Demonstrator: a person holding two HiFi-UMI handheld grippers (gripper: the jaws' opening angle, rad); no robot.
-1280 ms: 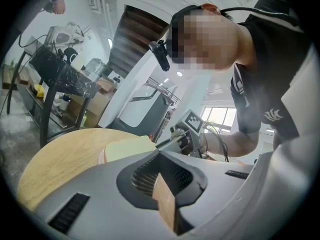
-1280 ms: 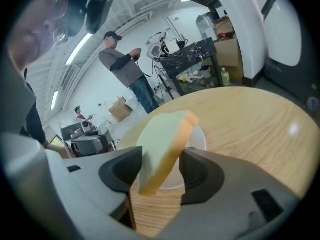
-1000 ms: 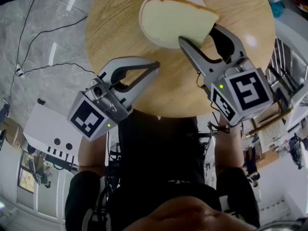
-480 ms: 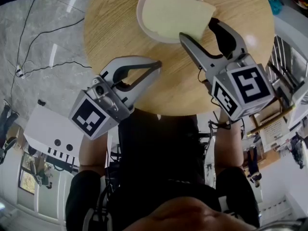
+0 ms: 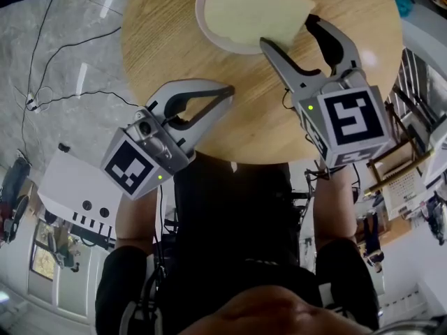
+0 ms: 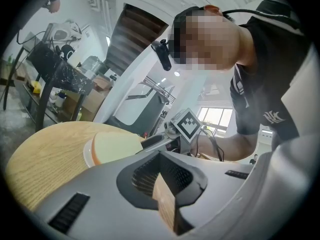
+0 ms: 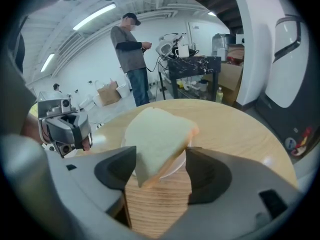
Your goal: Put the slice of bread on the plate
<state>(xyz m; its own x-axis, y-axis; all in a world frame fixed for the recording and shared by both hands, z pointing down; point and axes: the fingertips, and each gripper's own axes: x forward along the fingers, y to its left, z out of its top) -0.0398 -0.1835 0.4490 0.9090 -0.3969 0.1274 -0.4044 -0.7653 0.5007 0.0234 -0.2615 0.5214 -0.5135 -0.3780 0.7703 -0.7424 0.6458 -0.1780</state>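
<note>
Bread [image 5: 248, 12] within down-tilted, just-opened hand-held gripper [image 5: 288, 31]

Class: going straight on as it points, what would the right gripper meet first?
The bread slice on the plate: its corner already lies between the jaws of the right gripper, which have just been opening.

The left gripper [image 6: 161, 178] has its jaws meeting at the tips with nothing between them, and a sliver of table [image 6: 45, 159] shows through the gap behind. Beyond, bread [image 6: 117, 146] lies on a plate [image 6: 88, 156]. A person [image 6: 270, 74] in black leans over at right.
</note>
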